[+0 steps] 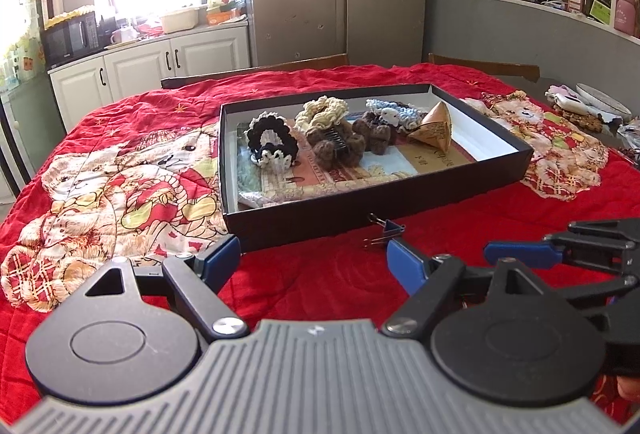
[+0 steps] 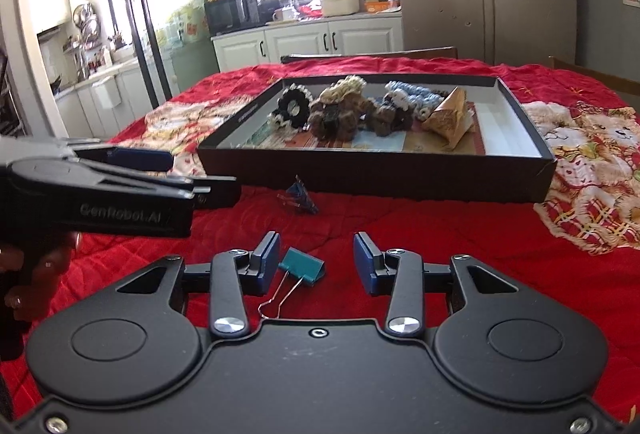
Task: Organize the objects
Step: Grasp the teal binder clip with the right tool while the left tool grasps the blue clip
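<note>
The left gripper (image 1: pixel 316 254) had a grey ribbed body, with two round black discs at its sides, black link arms fixed by silver screws, and blue pads on the fingers (image 1: pixel 408 264). The right gripper (image 2: pixel 316 258) had a smooth matte black body of the same shape, with silver screws and blue pads. White letters "GenRobot.AI" were printed on the left gripper's side.

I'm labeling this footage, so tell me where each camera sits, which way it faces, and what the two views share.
Left wrist: on the left gripper, facing across the red cloth at the black box; its open fingers and the right gripper show.
Right wrist: on the right gripper, facing the same box, a teal clip between its open fingers; the left gripper and a hand show.
Shared: box, cloth, blue clip, kitchen.
</note>
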A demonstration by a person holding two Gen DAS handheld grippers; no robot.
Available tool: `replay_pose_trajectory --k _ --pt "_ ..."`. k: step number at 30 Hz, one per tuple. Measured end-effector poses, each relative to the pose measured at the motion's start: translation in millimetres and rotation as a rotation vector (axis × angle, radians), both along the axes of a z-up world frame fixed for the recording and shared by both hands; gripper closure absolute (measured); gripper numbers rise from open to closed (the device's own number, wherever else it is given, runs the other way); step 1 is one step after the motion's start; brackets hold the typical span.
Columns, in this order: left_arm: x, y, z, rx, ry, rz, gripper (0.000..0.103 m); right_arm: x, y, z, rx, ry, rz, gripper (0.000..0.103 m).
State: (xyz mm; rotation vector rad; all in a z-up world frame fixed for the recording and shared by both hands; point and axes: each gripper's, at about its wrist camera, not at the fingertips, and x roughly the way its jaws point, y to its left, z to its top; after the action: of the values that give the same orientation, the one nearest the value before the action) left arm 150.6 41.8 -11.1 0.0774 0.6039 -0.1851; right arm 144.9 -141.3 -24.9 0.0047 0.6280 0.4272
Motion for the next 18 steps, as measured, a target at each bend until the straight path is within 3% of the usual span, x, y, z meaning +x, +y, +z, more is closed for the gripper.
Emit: replay_pose_trajectory --k 11,16,18 --pt "12.2 -8.4 -9.4 -0.014 0.003 -0.044 0.015 5.5 18.7 -14.9 -0.078 0.013 0.026 0.064" --pt "18.3 -18.7 -11.8 -0.015 0.005 -0.076 0.015 6.4 16.1 -15.8 -0.094 0.008 0.013 0.076" --pt "21.3 -22.8 -13.5 -0.02 0.012 -0.086 0.015 6.8 12.9 -15.5 -0.093 0.011 0.004 0.076"
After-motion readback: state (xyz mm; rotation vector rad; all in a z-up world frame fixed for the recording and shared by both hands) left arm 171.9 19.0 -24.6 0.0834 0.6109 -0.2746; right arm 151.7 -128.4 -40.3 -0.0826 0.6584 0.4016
